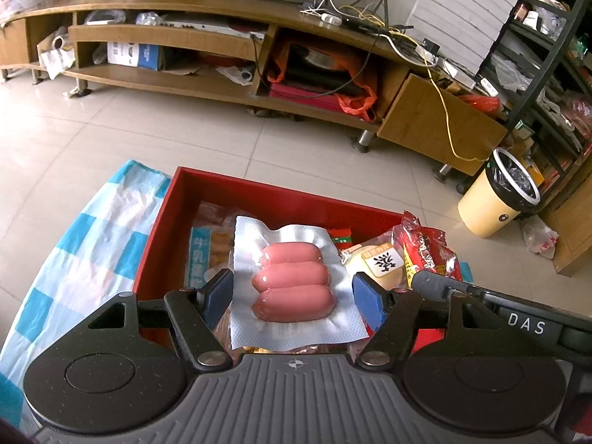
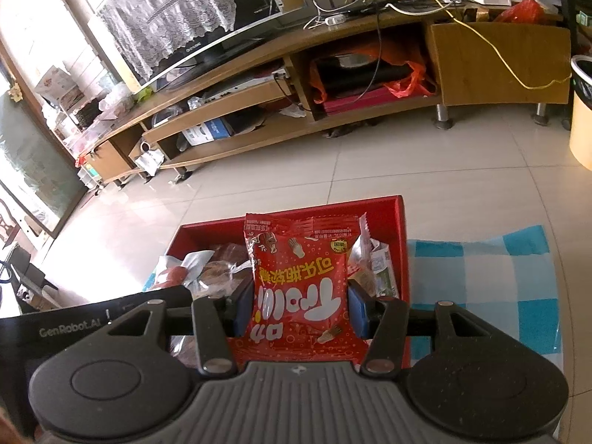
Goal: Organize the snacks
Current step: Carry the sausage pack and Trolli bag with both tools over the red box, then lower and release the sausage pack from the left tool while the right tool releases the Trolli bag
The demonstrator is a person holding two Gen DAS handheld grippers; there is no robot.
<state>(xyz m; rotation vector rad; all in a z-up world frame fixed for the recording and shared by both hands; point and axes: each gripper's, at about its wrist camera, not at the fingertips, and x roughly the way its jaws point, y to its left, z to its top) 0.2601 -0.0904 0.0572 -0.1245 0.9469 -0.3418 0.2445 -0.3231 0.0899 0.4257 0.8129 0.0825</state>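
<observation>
Left gripper (image 1: 292, 296) squeezing sausage pack (image 1: 294, 283) over red box (image 1: 259, 188), right gripper (image 2: 299, 307) squeezing red candy bag (image 2: 299, 281), blue checked cloth (image 2: 492, 277), tiled floor (image 1: 148, 125), wooden TV stand (image 1: 222, 37), yellow bin (image 1: 495, 199).

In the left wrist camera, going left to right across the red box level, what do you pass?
Checked cloth → red box wall → blue-lettered biscuit pack → sausage pack → round bun with a tree label → red snack bag.
</observation>
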